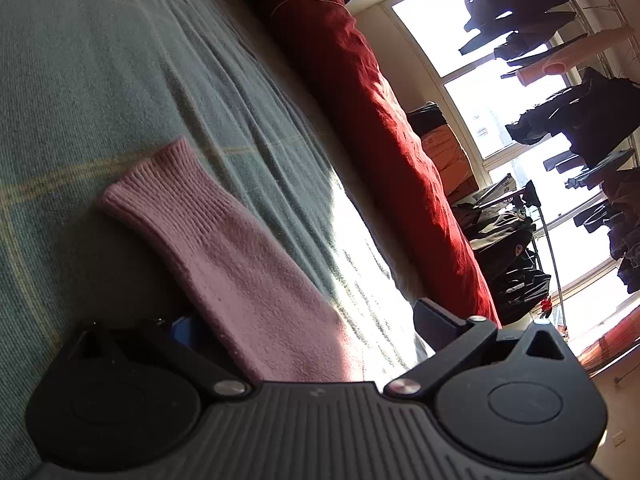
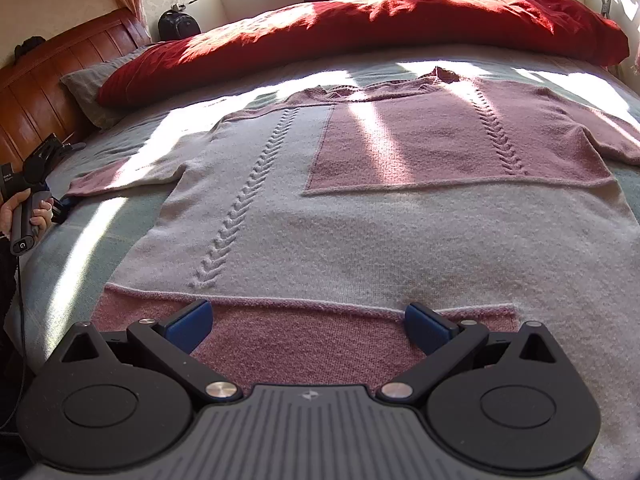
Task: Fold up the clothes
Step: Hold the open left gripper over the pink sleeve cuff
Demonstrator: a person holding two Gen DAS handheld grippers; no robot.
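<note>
Sweater (image 2: 360, 208) lies flat on the bed (image 2: 100, 236), neck toward the red duvet (image 2: 360, 20), hem nearest you, long axis running away from your right gripper (image 2: 308, 326). That one hangs open over the pink hem band, nothing pinched. Your left gripper (image 1: 304, 332) is spread wide too, with the ribbed pink sleeve (image 1: 224, 248) lying loose between its jaws, cuff pointing away. Soft fuzzy knit, grey and pink blocks, braided cable lines.
</note>
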